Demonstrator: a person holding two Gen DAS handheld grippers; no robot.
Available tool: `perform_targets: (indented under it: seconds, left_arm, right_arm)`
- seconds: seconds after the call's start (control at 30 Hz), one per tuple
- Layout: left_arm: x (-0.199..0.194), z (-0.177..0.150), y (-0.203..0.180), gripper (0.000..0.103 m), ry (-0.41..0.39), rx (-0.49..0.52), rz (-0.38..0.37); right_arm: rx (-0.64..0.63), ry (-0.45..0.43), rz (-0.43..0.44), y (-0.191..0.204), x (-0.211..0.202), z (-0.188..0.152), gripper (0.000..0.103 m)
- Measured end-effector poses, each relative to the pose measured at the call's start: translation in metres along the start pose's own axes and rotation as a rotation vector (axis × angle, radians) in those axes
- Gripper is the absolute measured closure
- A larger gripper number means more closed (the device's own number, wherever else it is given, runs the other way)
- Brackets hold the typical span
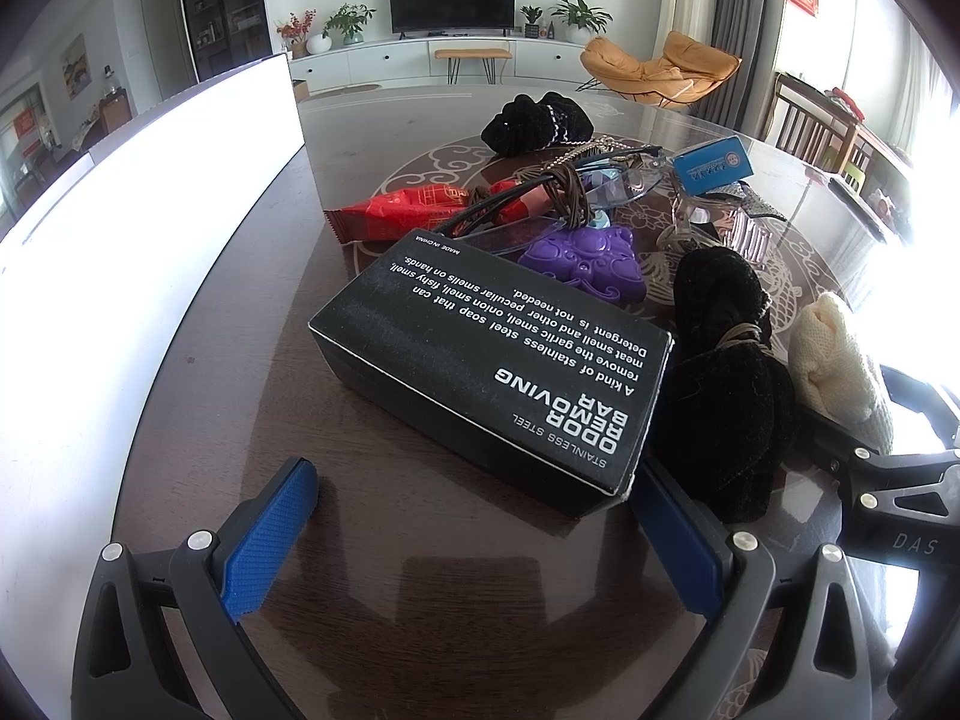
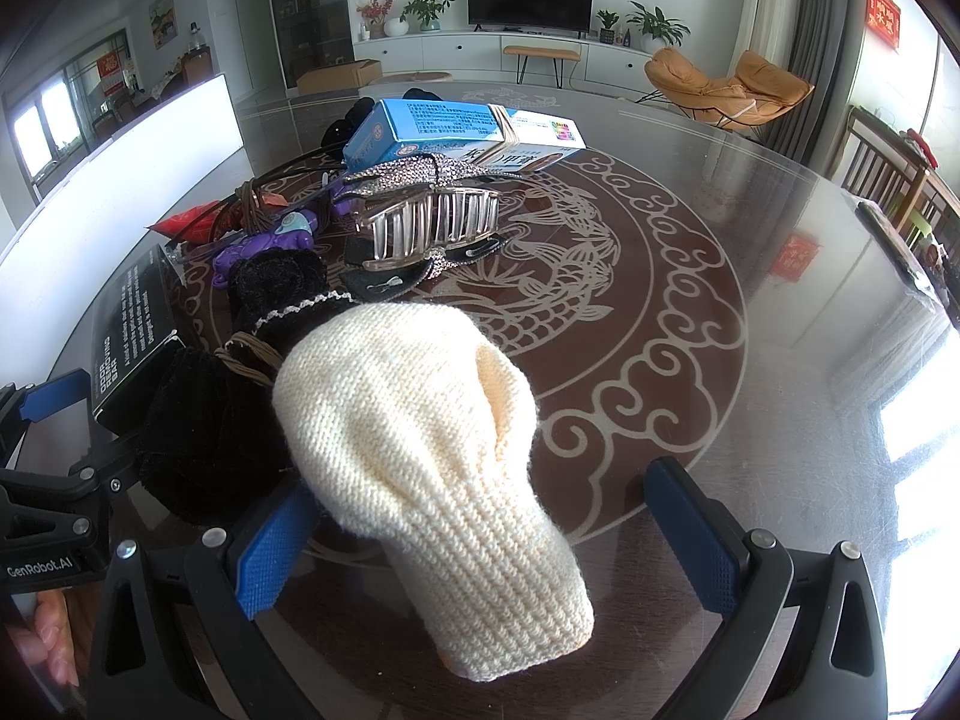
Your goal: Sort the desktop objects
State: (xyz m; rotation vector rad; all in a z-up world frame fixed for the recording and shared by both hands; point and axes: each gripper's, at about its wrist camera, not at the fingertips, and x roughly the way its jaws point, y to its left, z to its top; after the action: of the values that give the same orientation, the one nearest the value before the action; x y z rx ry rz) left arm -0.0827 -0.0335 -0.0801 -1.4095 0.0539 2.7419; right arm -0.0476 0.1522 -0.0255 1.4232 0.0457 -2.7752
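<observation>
Dark glass-topped table point(image 2: 750, 228) under me, pale fish-and-cloud pattern in middle. On it: black box point(image 1: 486, 372), red wrapper point(image 1: 408, 213), purple toy point(image 1: 582, 261), glasses point(image 1: 606, 180), clear hair claw point(image 2: 432, 222), blue box point(image 2: 456, 132), black velvet scrunchies point(image 1: 720, 384), cream knit piece point(image 2: 432, 450). Everything crammed together, mostly touching.

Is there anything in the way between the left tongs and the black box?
Nothing visible. The left tongs are open, with bare table between them and the black box; its near corner already touches the right finger.
</observation>
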Motion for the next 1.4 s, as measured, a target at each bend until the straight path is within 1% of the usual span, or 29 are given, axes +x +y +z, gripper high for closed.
perform_targets:
  seconds: [1.27,1.4]
  left_arm:
    - [-0.0001,0.0005,0.0011,0.000,0.001,0.006,-0.005]
    - [0.0028,0.0051,0.0007,0.000,0.007,-0.018,0.014]
  right_arm:
    - [0.000,0.000,0.000,0.0002,0.0004,-0.0001,0.000]
    - [0.000,0.000,0.000,-0.0001,0.0006,-0.0001,0.000]
